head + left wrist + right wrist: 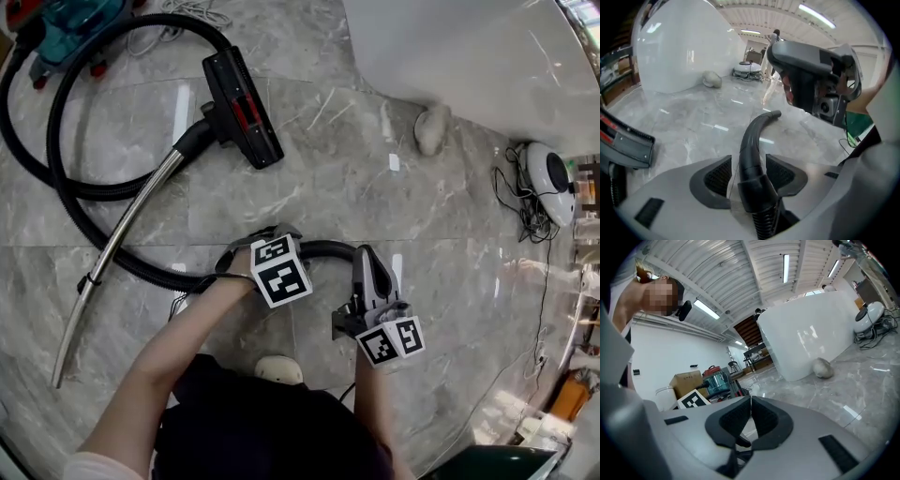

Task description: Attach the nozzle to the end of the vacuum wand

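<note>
Left gripper point(749, 171) is straddling the hose handle point(751, 140), jaws apart, not pinching. Right gripper point(751, 420) is sitting closed and empty to its right. I'd be clamping the rigid collar point(754, 190), not the ribbed hose point(766, 222).

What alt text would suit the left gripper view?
Open fingers of the left gripper straddle the black curved hose handle over marble floor. The floor nozzle shows at the left edge, the right gripper upper right.
</note>
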